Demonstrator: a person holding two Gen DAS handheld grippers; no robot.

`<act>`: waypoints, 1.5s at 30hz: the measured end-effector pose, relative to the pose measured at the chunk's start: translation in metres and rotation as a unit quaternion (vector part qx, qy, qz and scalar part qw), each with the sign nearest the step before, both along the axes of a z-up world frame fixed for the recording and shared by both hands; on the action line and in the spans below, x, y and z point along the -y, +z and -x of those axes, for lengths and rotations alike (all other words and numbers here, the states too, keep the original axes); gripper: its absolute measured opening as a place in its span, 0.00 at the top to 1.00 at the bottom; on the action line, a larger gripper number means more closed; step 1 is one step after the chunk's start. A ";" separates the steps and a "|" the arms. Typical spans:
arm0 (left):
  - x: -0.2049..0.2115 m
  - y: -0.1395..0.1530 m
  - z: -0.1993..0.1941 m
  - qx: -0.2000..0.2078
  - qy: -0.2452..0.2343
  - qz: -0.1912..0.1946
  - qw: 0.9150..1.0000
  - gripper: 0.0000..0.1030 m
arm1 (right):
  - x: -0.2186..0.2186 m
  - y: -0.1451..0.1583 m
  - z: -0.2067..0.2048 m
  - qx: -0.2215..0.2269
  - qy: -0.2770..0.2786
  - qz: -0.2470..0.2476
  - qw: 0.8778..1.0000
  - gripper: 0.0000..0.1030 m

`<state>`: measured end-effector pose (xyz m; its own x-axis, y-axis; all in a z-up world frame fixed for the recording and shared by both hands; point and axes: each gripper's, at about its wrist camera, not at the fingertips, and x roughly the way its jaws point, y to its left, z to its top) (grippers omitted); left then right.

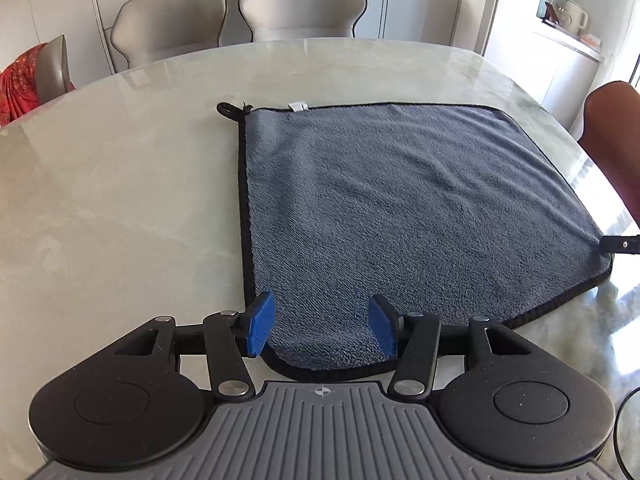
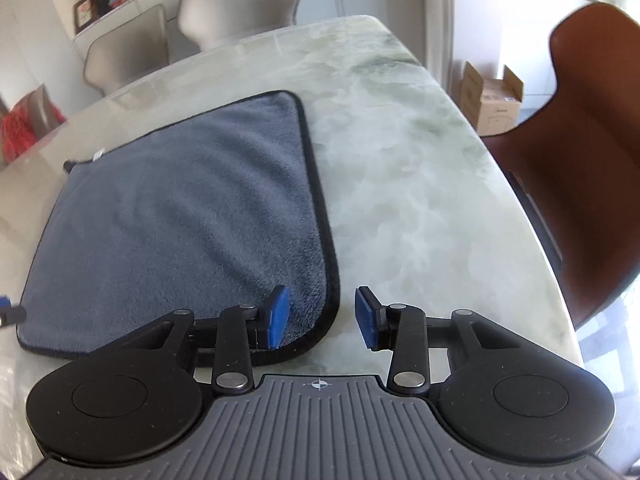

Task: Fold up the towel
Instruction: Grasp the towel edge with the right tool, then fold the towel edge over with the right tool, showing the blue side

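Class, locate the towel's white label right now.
In the left wrist view, the white label sits on the towel's far edge, near the black loop.

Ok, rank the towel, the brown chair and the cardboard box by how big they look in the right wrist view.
1. towel, the largest.
2. brown chair, only partly in frame and nearer than the box.
3. cardboard box, smallest, though it stands farthest off, so the view understates it.
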<state>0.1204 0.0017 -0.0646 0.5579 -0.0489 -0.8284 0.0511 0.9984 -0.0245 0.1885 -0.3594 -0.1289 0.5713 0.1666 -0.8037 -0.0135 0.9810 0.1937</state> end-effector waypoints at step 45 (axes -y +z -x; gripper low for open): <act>-0.109 -0.003 0.013 -0.034 0.114 0.193 0.974 0.33 | -0.258 0.018 -0.015 -0.027 0.381 -0.059 0.922 0.84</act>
